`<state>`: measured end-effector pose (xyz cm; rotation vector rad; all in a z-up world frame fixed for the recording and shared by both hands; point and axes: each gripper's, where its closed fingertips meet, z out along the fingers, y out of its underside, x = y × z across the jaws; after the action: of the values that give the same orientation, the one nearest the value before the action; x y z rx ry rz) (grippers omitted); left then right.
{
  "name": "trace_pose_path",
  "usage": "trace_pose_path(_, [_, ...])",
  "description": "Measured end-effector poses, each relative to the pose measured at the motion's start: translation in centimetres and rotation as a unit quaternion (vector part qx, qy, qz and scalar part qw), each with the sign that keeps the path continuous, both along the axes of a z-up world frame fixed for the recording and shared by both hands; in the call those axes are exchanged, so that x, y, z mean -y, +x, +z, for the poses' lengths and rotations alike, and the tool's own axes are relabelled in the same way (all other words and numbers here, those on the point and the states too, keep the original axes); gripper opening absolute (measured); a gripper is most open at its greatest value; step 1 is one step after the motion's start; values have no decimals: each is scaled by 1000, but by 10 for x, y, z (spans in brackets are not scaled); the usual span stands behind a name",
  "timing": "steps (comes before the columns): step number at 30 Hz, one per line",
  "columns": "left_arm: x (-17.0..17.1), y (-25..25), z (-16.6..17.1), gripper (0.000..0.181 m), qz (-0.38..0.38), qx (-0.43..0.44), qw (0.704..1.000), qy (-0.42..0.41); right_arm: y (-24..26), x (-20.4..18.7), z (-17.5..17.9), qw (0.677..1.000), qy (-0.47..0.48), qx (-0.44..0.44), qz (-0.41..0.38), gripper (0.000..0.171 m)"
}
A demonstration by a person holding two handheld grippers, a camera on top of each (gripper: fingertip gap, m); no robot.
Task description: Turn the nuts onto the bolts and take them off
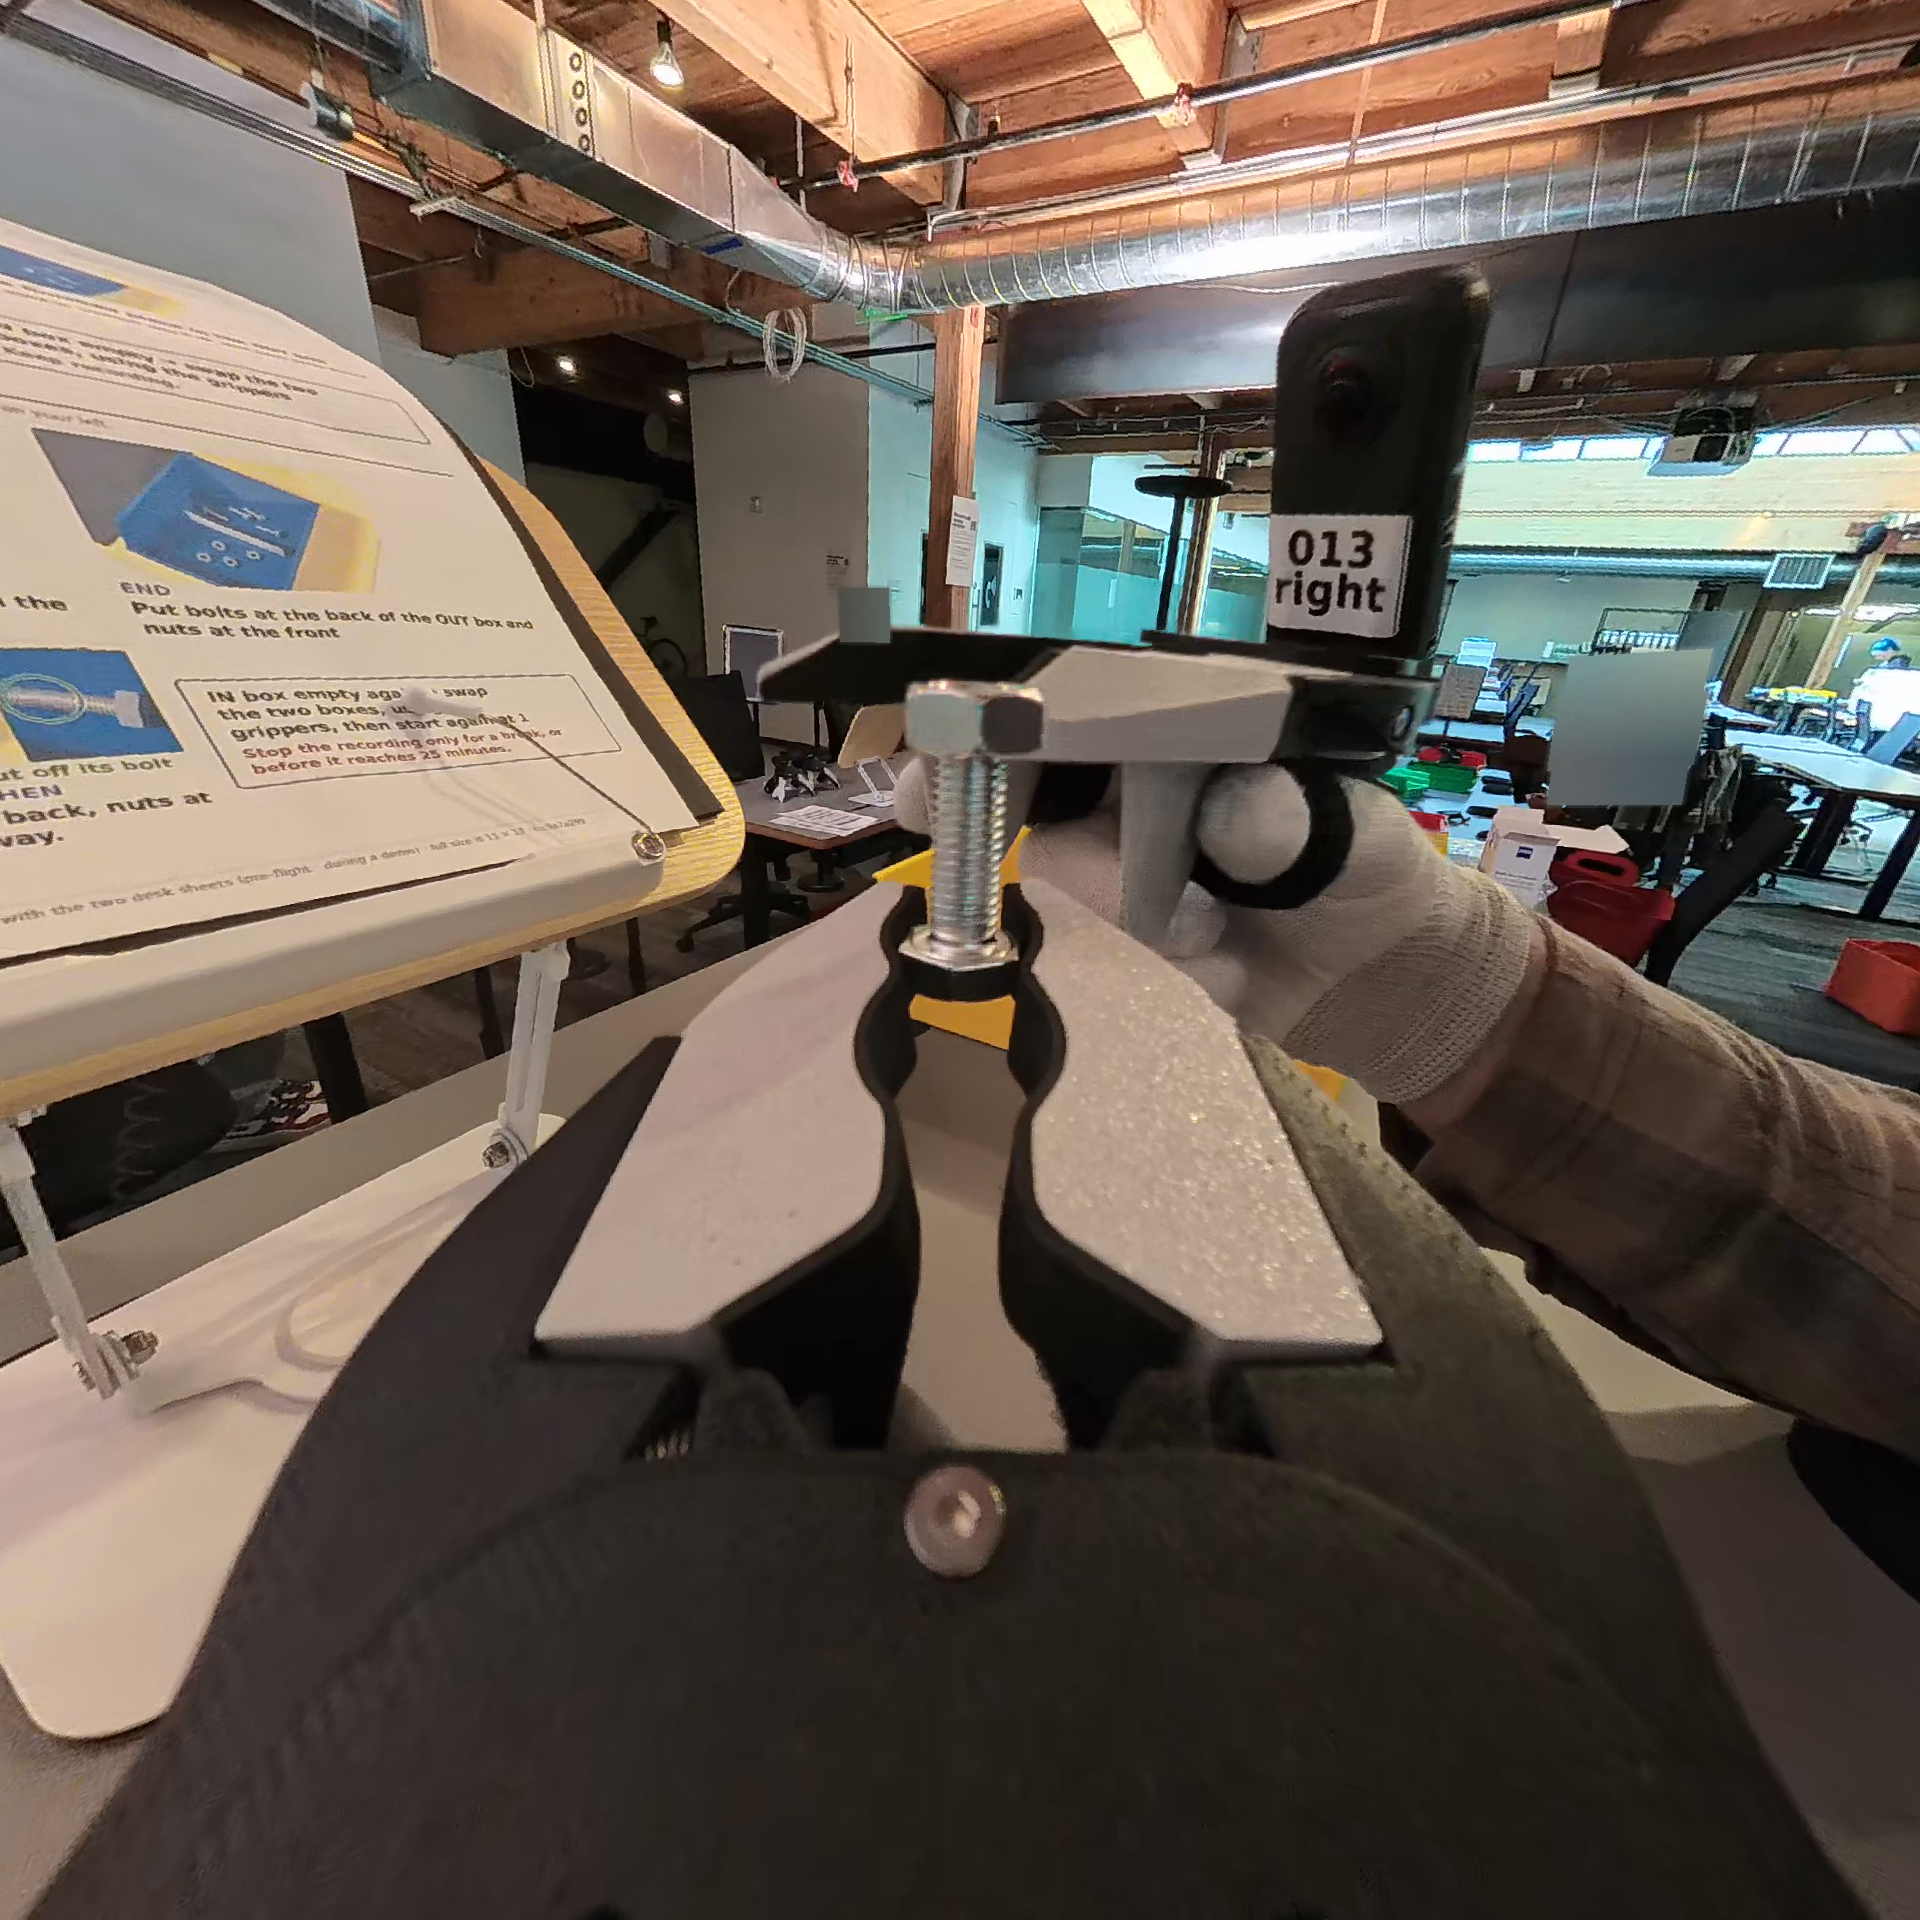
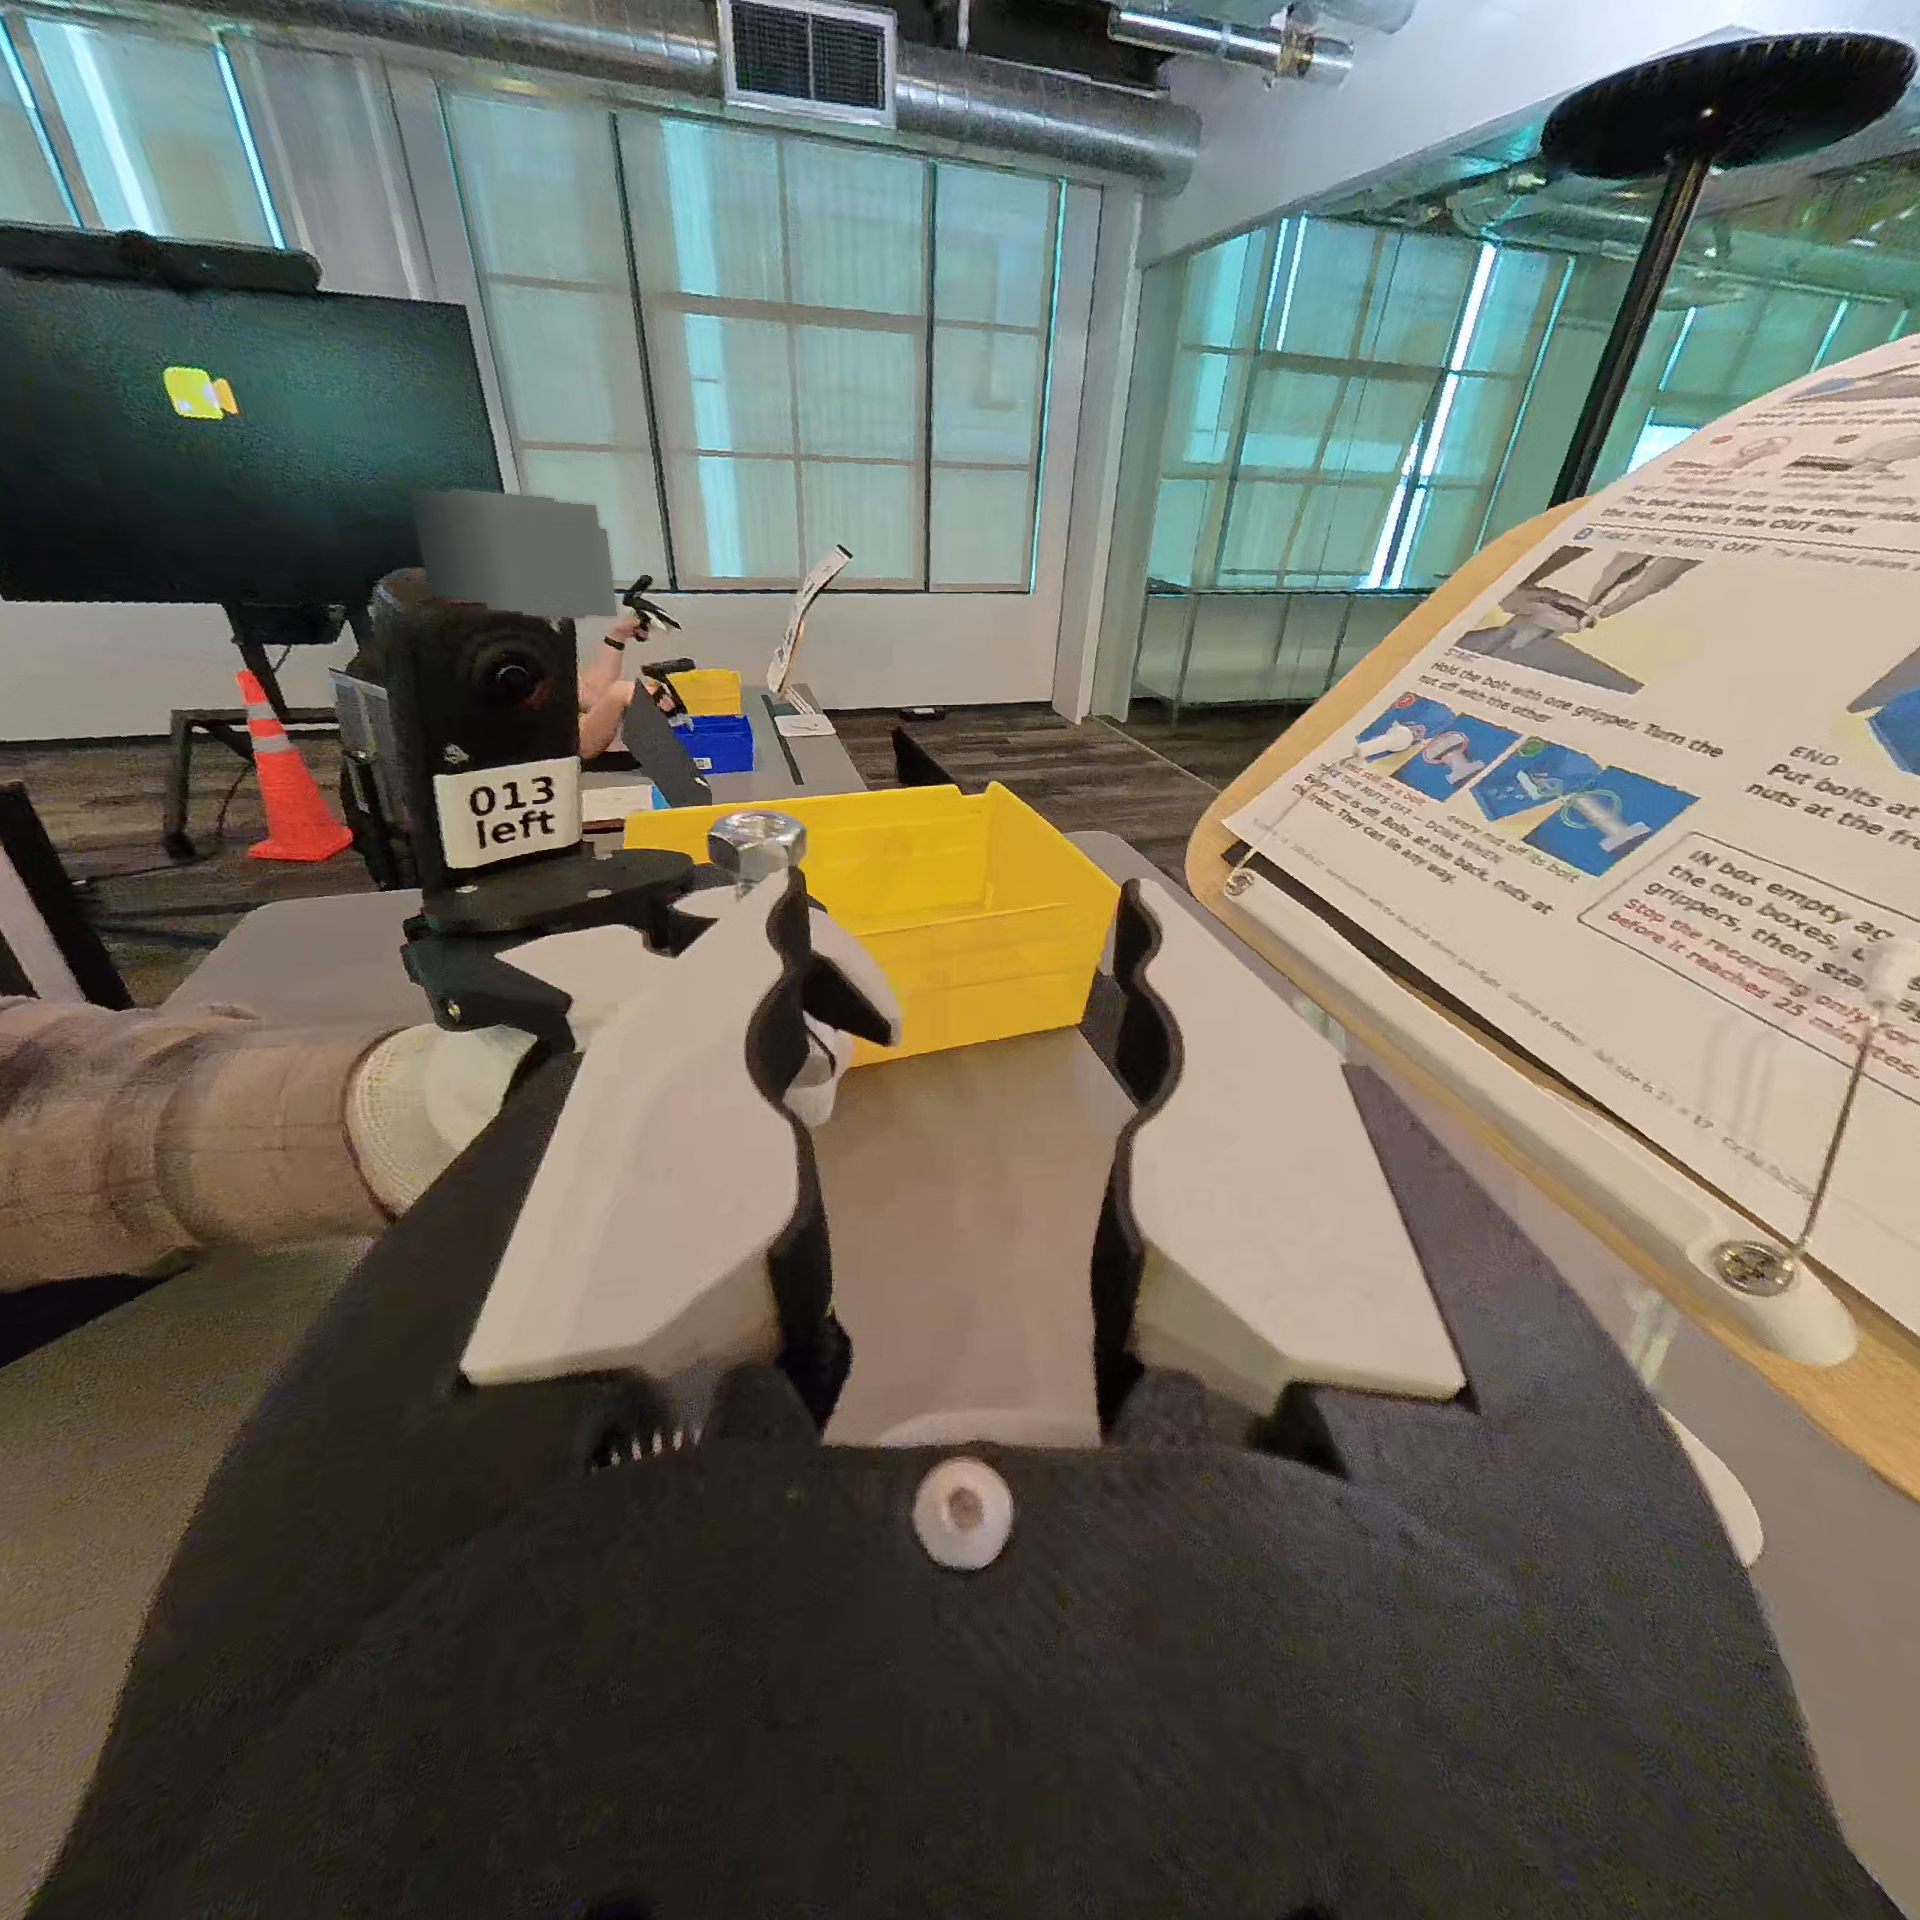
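A silver bolt stands upright, hex head up, with a silver nut threaded on near its lower end. My left gripper is shut on the nut, which sits in the notch of its black pads. My right gripper is open and empty. The bolt head shows just past the tip of its left finger, not between the fingers. In the left wrist view the right gripper reaches in level from the right, at the height of the bolt head. The left gripper also shows in the right wrist view.
A yellow bin stands on the grey table just behind the grippers; it also shows in the left wrist view. An instruction sheet on a tilted wooden stand is at the left, and at the right in the right wrist view. A gloved hand holds the right gripper. Only a small space, under 4 cm, lies between the two pairs of fingers.
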<state>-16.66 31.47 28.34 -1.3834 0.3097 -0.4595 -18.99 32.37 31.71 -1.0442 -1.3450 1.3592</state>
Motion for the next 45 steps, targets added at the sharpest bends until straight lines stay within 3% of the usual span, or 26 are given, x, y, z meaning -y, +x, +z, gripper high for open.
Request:
trace_pose_path(9, [-1, 3, -2, 14, -1, -4, 1000, -2, 2, 15, 5, 999, 13, -9, 29, 60])
trace_pose_path(16, [1, 1, 1, 14, 1, -4, 1000, 2, 1, -4, 1, 1000, -5, -2, -5, 55])
trace_pose_path(22, [0, 2, -1, 14, 1, -4, 1000, 0, 5, 19, 9, 999, 7, -22, 43, 60])
trace_pose_path(32, [0, 2, 0, 14, 4, -6, 1000, 1, 6, 2, -2, 1000, -10, -10, 1, 57])
trace_pose_path(36, [-7, -7, -7, 14, 46, -27, 999, -11, 7, 3, 1, 1000, 6, 9, 5, 54])
trace_pose_path(41, [-18, -18, -28, 14, 144, -144, 979, -12, 10, 18, -19, 993, 32, 109, 18, 37])
trace_pose_path(45, [-23, -21, -41, 14, 193, -189, 963, -13, 7, 29, -34, 985, 16, 171, 29, 29])
